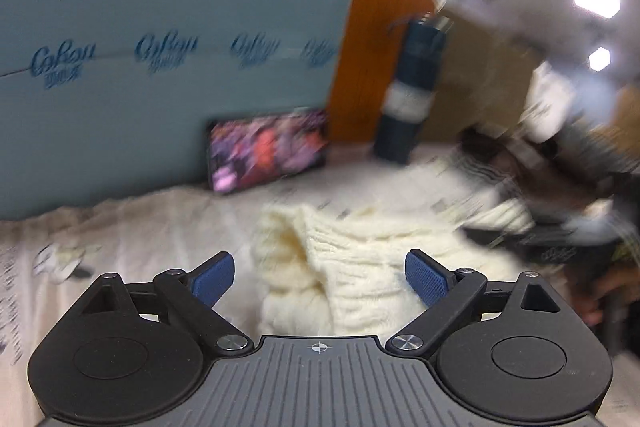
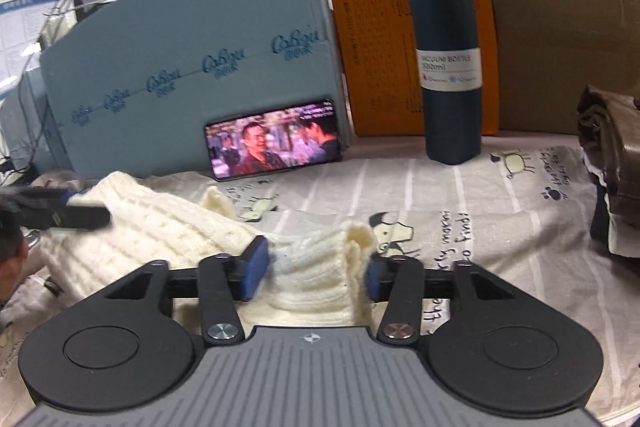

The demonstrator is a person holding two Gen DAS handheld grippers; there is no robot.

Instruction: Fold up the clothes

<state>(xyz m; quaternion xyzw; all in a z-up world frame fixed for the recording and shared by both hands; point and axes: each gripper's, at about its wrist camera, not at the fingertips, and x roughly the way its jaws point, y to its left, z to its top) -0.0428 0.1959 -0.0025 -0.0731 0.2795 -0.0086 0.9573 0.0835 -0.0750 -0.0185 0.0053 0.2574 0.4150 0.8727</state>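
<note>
A cream cable-knit sweater (image 1: 344,267) lies bunched on the printed bed sheet (image 1: 132,227). My left gripper (image 1: 320,279) is open just above one thick folded edge of it, and the jaws hold nothing. In the right wrist view my right gripper (image 2: 316,267) is shut on a ribbed cuff of the same sweater (image 2: 168,231), which bulges between the blue pads. The left gripper (image 2: 68,213) shows at the sweater's far left edge.
A dark blue vacuum bottle (image 2: 444,59) stands at the back. A phone (image 2: 274,141) playing video leans on a blue foam board (image 2: 180,67). An orange board (image 2: 372,27) is behind. Folded brown and dark clothes (image 2: 612,163) are stacked at the right.
</note>
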